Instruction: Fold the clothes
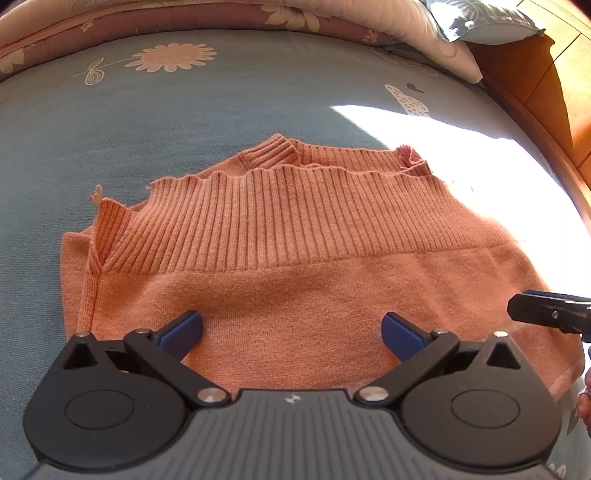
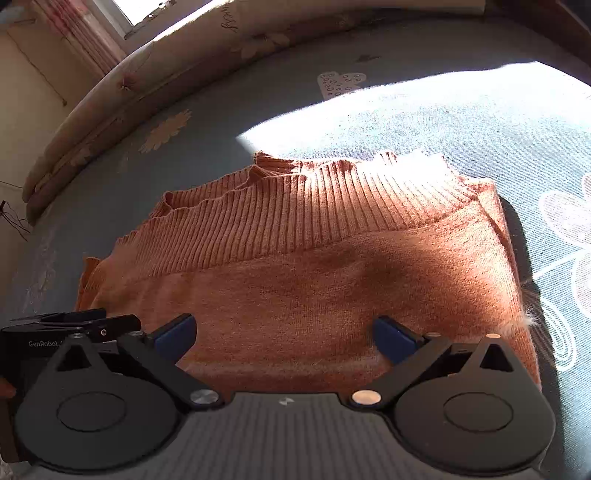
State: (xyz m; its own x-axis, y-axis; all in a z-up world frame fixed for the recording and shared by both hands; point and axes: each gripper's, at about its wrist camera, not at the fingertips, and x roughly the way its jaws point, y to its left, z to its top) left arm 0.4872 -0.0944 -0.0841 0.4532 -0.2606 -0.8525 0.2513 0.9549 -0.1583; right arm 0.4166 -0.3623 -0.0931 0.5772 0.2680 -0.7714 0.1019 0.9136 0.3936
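Left wrist view: lying folded on a bed sheet, an orange sweater, soft fine knit across the body, with a wide ribbed band running along the far edge and a wavy, slightly frayed hem. Peeking out behind it, a second ribbed layer. Sheet in dull blue cotton, printed with pale daisies, partly washed out by a hard patch of sunlight on the right. Bunching along the far side, a quilted pink floral blanket; beyond it, a pillow and a wooden headboard. Hovering just over the near edge of the sweater, the left gripper, black plastic arms with blue pads, jaws spread wide and gripping nothing. Poking in at the right edge, the tip of the right gripper.

Right wrist view: showing the same sweater flat on the sheet, ribbing catching the sun, folded side edge stacking in layers on the right. Hanging over the near hem, the right gripper, jaws likewise wide apart and empty. Sitting just beside it at the left, the left gripper.
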